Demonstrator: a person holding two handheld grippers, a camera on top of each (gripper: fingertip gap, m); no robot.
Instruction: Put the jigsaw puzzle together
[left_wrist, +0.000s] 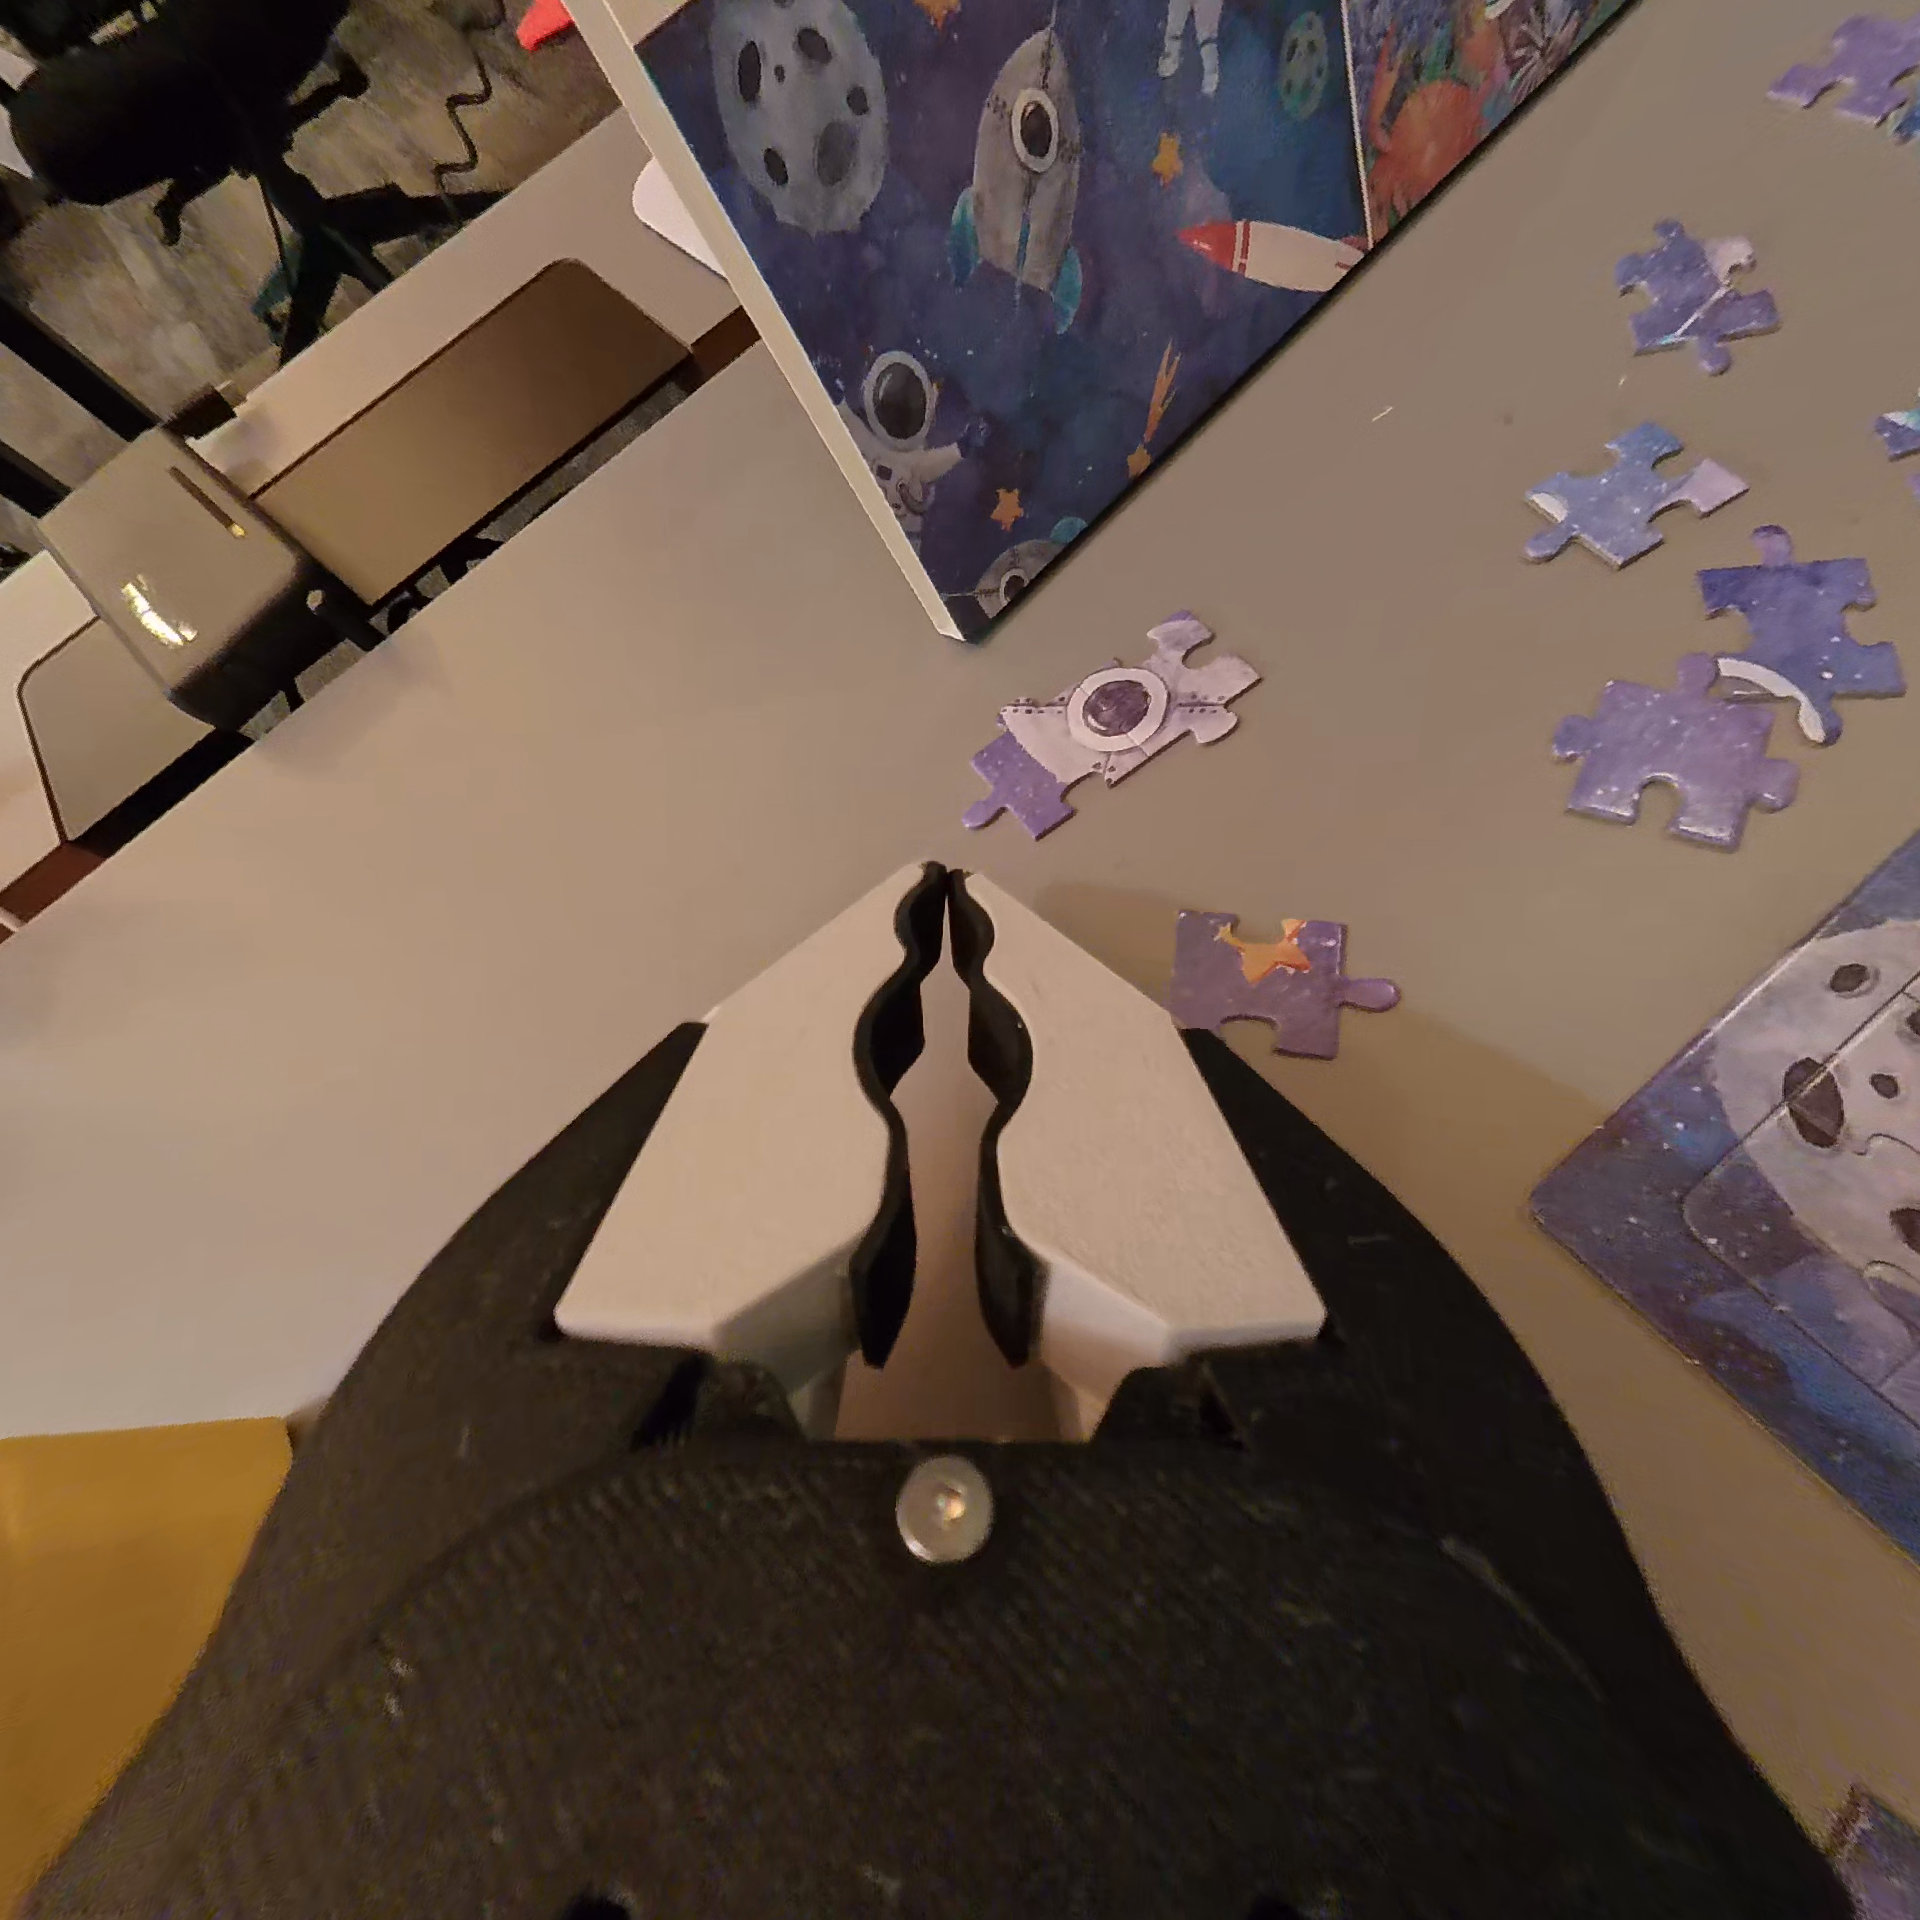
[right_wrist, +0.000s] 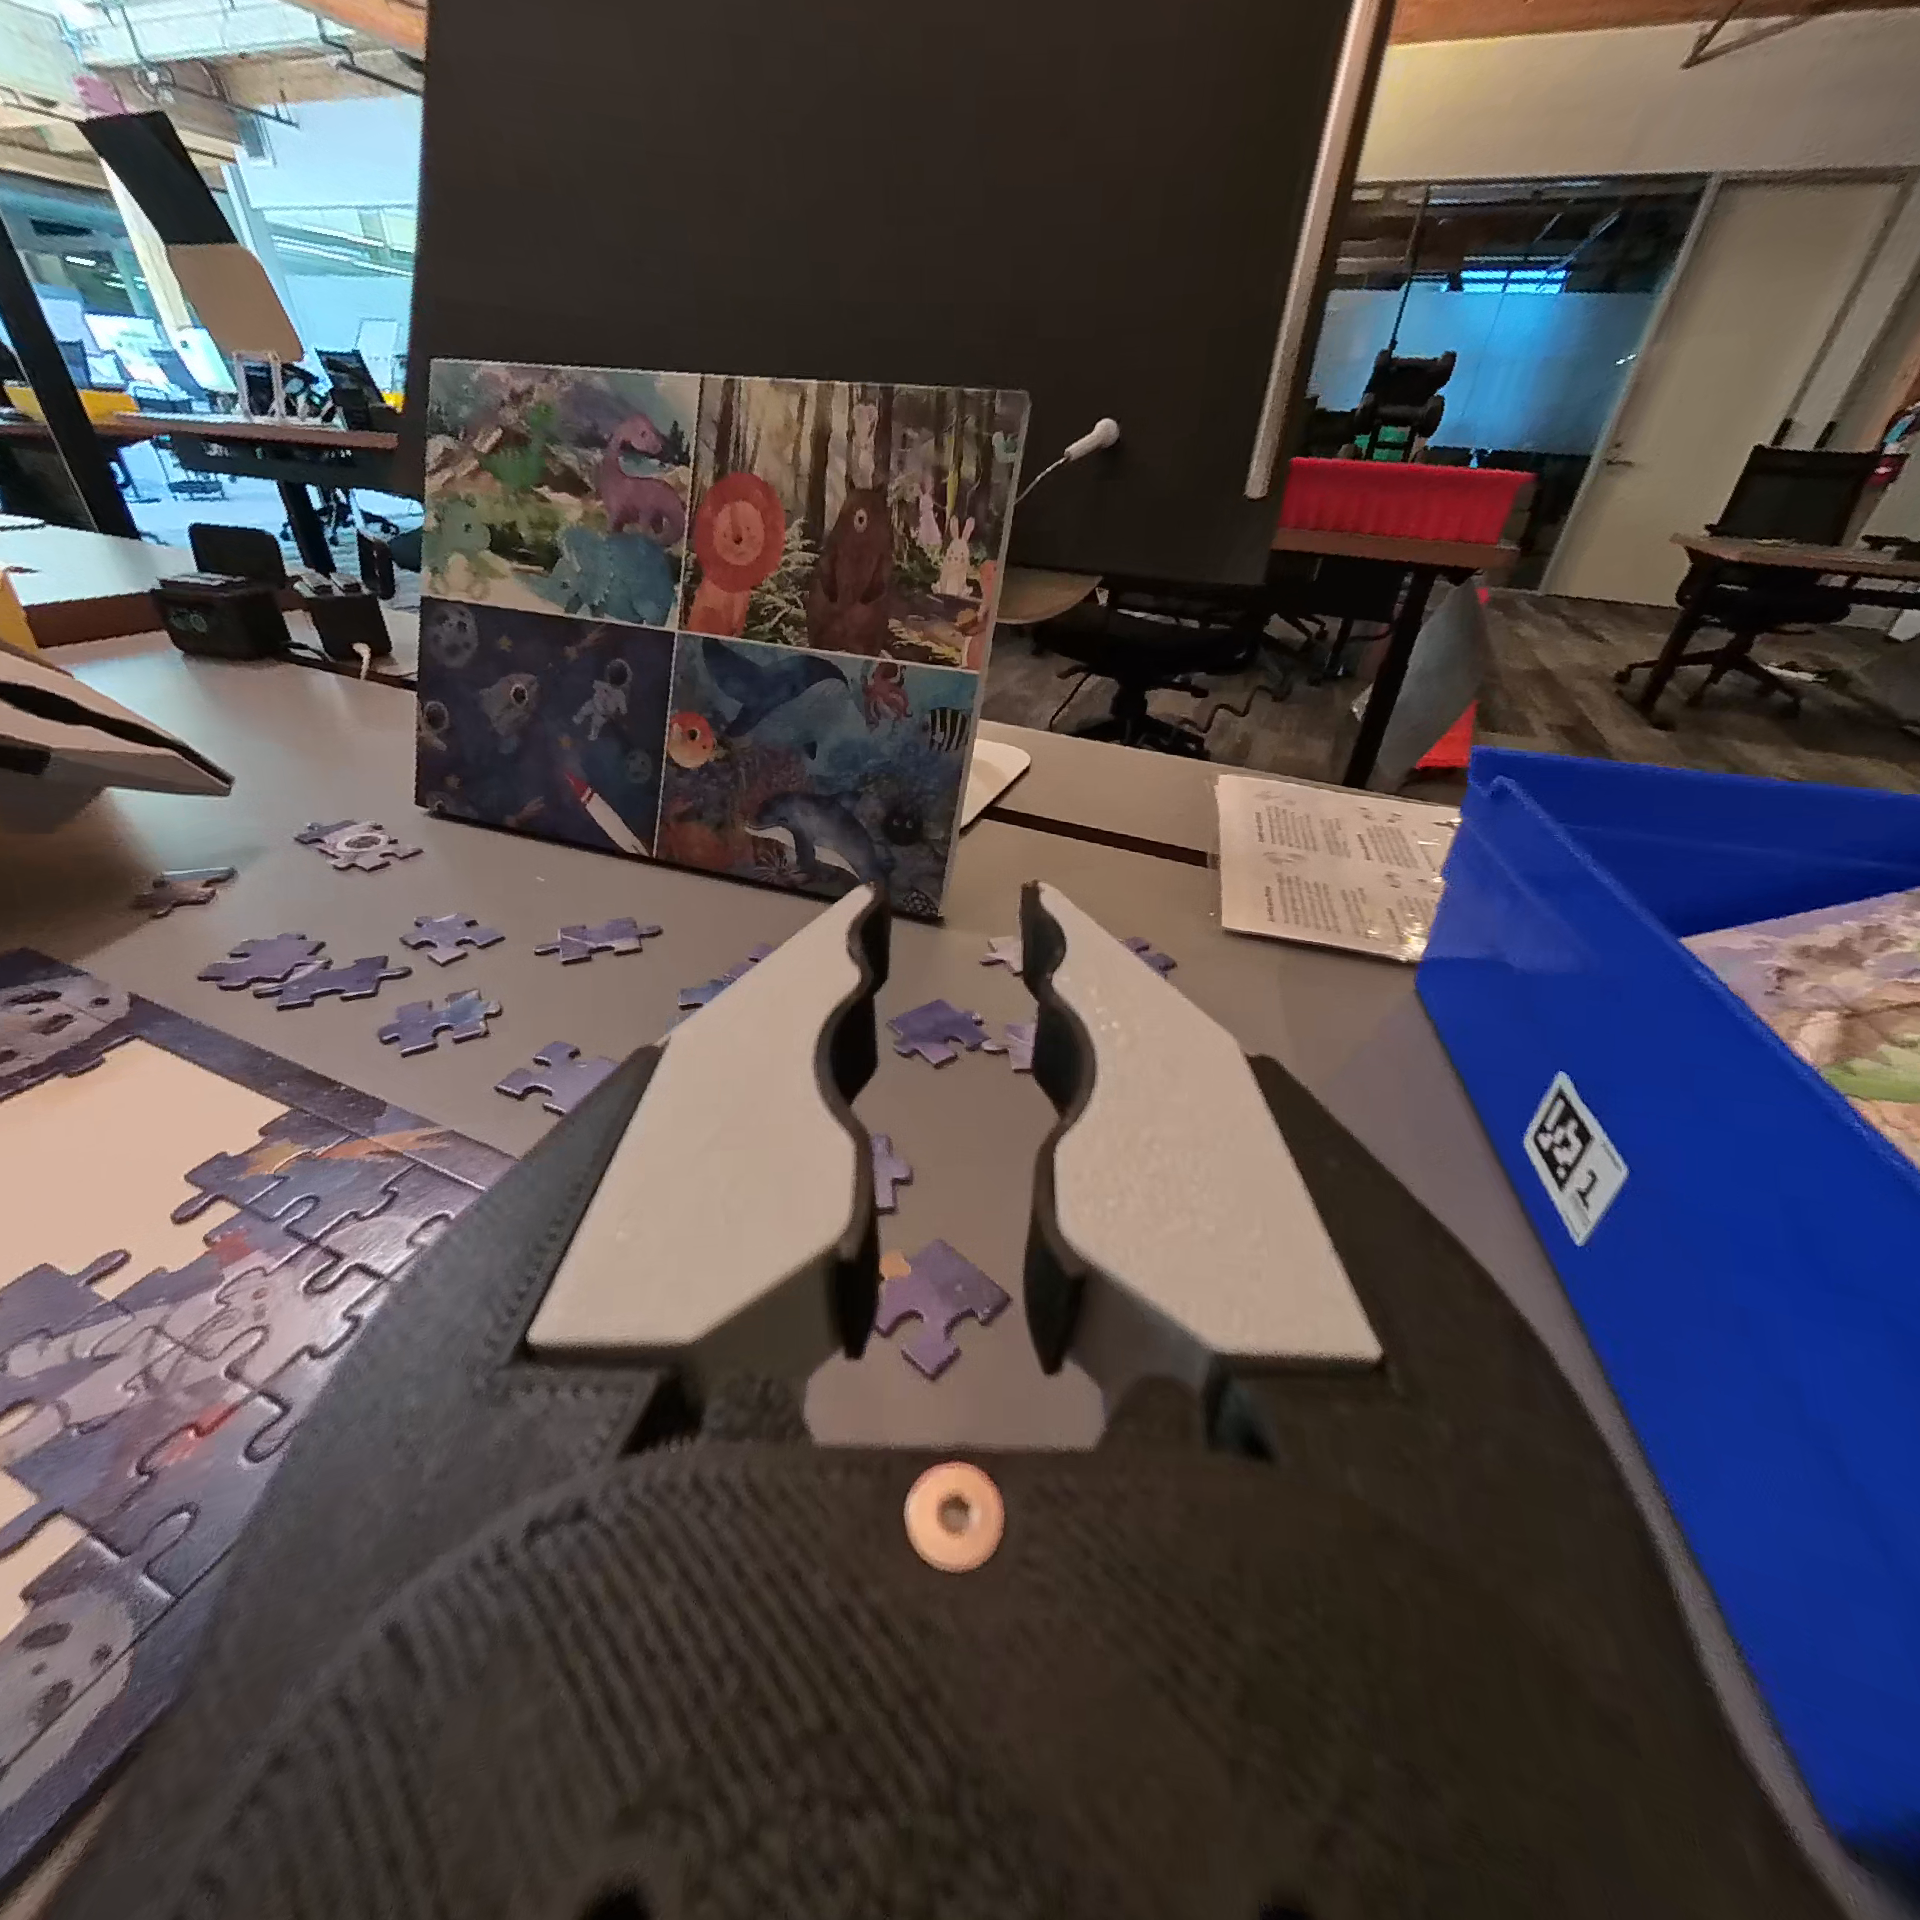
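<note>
Left gripper (left_wrist: 940, 871): jaws closed, the black pads meeting at the tips with nothing between them; it hangs over bare bench (left_wrist: 520, 935), short of the box.
Right gripper (right_wrist: 954, 904): jaws part-open with a clear gap and nothing gripped; loose pieces lie on the bench below and show through the gap, untouched by the pads.
Box (left_wrist: 1018, 312): picture-printed puzzle box standing upright on the bench, the landmark for what follows; its space panel faces the left gripper, and in the right wrist view it stands just beyond the right fingertips.
Porthole piece (left_wrist: 1117, 722): two joined pieces with a grey ring, lying flat just in front of the box's near corner, between the box and the left gripper.
Star piece (left_wrist: 1273, 982): purple with an orange star, farther from the box than the porthole piece, just beside the left gripper's right finger, not touching it.
Loose pieces (left_wrist: 1673, 623): blue-purple, scattered flat on the bench to the right of the box's front face in the left wrist view.
Puzzle (right_wrist: 187, 1226): partly assembled, lying flat well in front of the box, with an unfilled pale area inside its frame.
Bin (right_wrist: 1683, 1091): blue, to the right of the box, holding another picture board.
Sheet (right_wrist: 1330, 868): printed paper lying between the box and the bin.
</note>
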